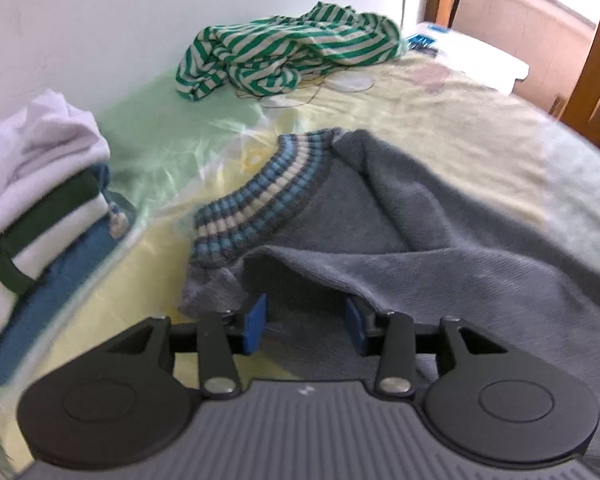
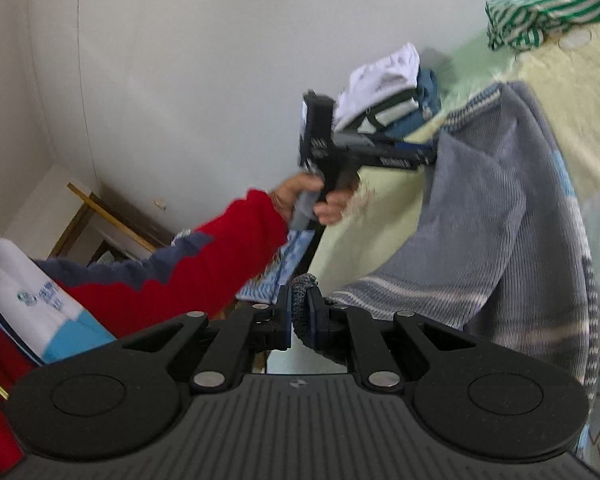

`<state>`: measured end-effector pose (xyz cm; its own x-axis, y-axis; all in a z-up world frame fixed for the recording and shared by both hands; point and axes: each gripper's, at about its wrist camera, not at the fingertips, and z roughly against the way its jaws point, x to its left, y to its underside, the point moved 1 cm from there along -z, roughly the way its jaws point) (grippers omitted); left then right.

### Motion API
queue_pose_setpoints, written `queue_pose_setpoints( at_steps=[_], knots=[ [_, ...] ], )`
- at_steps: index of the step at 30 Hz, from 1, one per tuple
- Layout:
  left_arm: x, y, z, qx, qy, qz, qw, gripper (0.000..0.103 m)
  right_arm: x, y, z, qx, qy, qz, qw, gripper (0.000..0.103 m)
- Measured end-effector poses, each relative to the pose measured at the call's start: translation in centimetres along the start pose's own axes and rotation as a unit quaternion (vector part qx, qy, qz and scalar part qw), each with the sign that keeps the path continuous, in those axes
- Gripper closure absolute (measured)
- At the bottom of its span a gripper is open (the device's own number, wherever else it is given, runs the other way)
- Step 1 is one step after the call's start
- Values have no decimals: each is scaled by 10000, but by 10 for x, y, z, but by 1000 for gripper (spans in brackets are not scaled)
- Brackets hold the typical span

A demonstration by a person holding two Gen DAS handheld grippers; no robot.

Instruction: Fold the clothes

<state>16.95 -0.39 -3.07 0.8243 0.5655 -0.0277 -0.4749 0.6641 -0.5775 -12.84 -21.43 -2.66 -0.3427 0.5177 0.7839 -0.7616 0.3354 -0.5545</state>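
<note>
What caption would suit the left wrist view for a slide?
Left gripper, jaws open, over a grey knitted sweater with a striped ribbed hem on the pale yellow-green bedsheet.

Left wrist view looks steeply down, close over the bed (image 1: 440,92); right wrist view looks across it; both catch the grey sweater (image 1: 440,240).

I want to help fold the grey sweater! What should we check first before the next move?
1. Right claw pinching the grey sweater: ok.
2. Left claw gripping the sweater: not ok, its pads stand apart with cloth between.
3. Sweater lying flat: not ok, it is bunched and partly folded over.
4. Folded pile out of the way: ok, it sits beside.
5. Striped green shirt clear of the sweater: ok.
</note>
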Motion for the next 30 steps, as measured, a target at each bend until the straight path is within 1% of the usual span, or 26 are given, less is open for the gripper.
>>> queue_pose_setpoints(
  at_steps=[2,4,5,6,8,9,10,12,16,20,24,25,26,28,30],
  knots=[
    [1,1,6,-3,71,30,10000,60,-5,3,-3,53,51,-49,10000,94],
    [2,2,10,40,81,70,9999,55,-7,6,-3,79,42,-106,9999,94],
    [4,3,12,86,142,157,9997,52,-9,8,-3,93,38,-135,9999,94],
    [5,4,14,112,228,256,9994,52,-10,10,-3,111,35,-160,9998,94],
    [6,7,18,52,329,393,9987,50,-11,12,-5,202,44,-159,9997,94],
    [5,8,20,7,377,463,9982,47,-11,14,-6,237,54,-154,9996,94],
    [5,9,20,-32,455,557,9974,45,-12,15,-6,256,61,-161,9995,94],
    [2,10,19,-66,576,703,9958,45,-15,17,-6,279,102,-198,9994,94],
    [-11,10,11,-142,475,747,9960,47,-21,22,-7,333,225,-291,9988,94],
    [-10,13,-5,-34,257,961,9950,47,-21,27,-6,338,241,-315,9986,94],
    [-1,15,-11,-102,405,1330,9902,46,-21,29,-3,276,259,-323,9988,94],
    [-2,15,-11,-138,412,1360,9898,47,-21,30,-3,282,287,-318,9987,95],
    [-4,13,-12,-159,384,1348,9900,49,-22,32,-4,290,314,-313,9986,95],
    [-9,11,-13,-193,230,1246,9918,55,-24,36,-5,333,373,-309,9983,95],
    [-14,11,-11,-252,73,1139,9931,73,-24,39,-6,375,418,-277,9980,95]
  ],
)
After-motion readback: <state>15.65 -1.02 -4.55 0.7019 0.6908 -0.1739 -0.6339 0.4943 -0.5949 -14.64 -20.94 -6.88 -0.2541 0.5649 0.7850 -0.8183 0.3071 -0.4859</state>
